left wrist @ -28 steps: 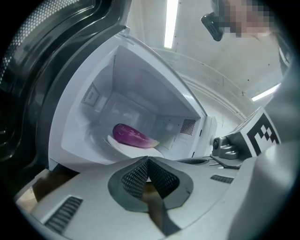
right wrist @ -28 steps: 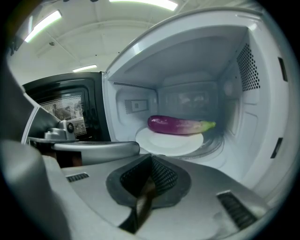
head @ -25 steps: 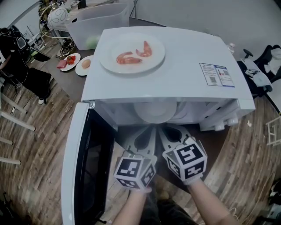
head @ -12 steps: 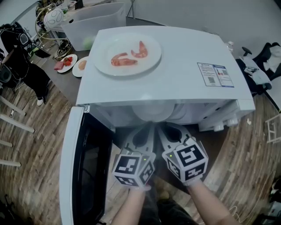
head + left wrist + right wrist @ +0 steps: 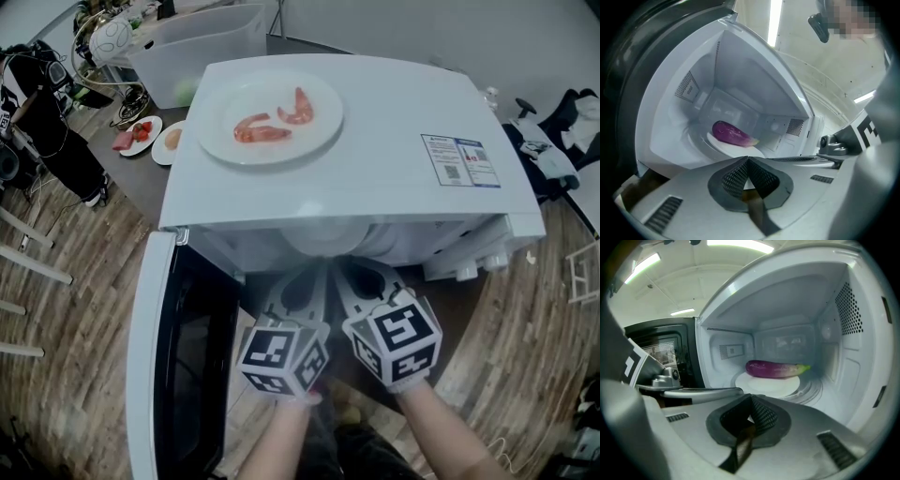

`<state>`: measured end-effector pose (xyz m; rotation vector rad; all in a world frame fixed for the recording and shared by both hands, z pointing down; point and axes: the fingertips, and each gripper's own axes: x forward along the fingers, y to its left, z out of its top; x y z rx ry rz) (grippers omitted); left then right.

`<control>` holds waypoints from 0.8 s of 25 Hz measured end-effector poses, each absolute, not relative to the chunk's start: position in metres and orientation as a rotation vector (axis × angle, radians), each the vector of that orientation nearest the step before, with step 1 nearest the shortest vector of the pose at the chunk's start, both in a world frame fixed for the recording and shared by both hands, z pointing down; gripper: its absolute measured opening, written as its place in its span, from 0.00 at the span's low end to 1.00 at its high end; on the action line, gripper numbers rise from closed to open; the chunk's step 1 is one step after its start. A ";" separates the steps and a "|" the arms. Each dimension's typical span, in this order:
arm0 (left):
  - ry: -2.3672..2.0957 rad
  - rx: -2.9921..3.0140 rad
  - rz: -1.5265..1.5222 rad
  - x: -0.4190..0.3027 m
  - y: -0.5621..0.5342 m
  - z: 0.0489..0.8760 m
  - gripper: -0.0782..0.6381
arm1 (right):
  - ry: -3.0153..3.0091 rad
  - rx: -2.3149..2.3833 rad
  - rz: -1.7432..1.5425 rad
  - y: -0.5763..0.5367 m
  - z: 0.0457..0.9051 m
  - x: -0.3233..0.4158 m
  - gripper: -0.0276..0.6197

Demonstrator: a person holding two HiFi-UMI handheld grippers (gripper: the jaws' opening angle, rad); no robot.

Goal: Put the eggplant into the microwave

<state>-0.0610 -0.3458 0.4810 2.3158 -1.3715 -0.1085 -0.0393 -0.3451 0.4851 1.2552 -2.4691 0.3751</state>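
A purple eggplant [image 5: 732, 133] [image 5: 774, 368] lies on the white plate [image 5: 768, 386] [image 5: 740, 150] inside the open white microwave [image 5: 375, 150]. Its green stem end points to the right in the right gripper view. The microwave's door [image 5: 155, 375] hangs open at the left. My left gripper [image 5: 322, 269] [image 5: 747, 160] and right gripper [image 5: 339, 268] [image 5: 751, 398] are held side by side just in front of the opening, both pointing into the cavity. Both are shut with nothing in them, well short of the eggplant.
On the microwave's top stands a white plate [image 5: 270, 116] with two shrimps. Behind it to the left are two small plates of food [image 5: 141, 133] and a clear plastic bin [image 5: 202, 42]. The control knobs [image 5: 469, 269] sit at the front right. Wooden floor lies below.
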 end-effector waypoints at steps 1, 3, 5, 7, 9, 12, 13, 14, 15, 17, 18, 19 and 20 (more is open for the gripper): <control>-1.372 2.313 -0.109 -0.061 -0.346 0.482 0.11 | -2.469 1.256 0.374 -0.345 0.485 -0.040 0.05; -1.372 2.313 -0.109 -0.061 -0.344 0.482 0.11 | -2.473 1.256 0.363 -0.344 0.484 -0.040 0.05; -1.374 2.321 -0.110 -0.061 -0.341 0.481 0.11 | -2.489 1.247 0.342 -0.341 0.481 -0.040 0.05; -1.380 2.332 -0.120 -0.061 -0.338 0.478 0.11 | -2.514 1.239 0.330 -0.337 0.478 -0.040 0.05; -1.389 2.344 -0.134 -0.062 -0.336 0.474 0.11 | -2.548 1.248 0.337 -0.333 0.474 -0.039 0.05; -1.419 2.365 -0.139 -0.062 -0.330 0.466 0.11 | -2.586 1.265 0.353 -0.326 0.467 -0.035 0.04; -1.432 2.375 -0.138 -0.062 -0.327 0.463 0.11 | -2.593 1.264 0.357 -0.323 0.464 -0.034 0.04; -1.444 2.386 -0.137 -0.062 -0.324 0.460 0.11 | -2.599 1.262 0.356 -0.319 0.462 -0.034 0.04; -1.455 2.397 -0.135 -0.062 -0.321 0.457 0.11 | -2.604 1.259 0.349 -0.315 0.460 -0.033 0.04; -1.469 2.412 -0.130 -0.060 -0.315 0.451 0.11 | -2.614 1.258 0.324 -0.309 0.455 -0.030 0.04; -1.472 2.416 -0.127 -0.059 -0.312 0.449 0.11 | -2.620 1.257 0.315 -0.305 0.452 -0.029 0.04; -1.474 2.419 -0.125 -0.059 -0.309 0.447 0.11 | -2.627 1.256 0.308 -0.301 0.450 -0.027 0.04; -1.474 2.420 -0.124 -0.058 -0.305 0.445 0.11 | -2.631 1.254 0.304 -0.297 0.448 -0.025 0.04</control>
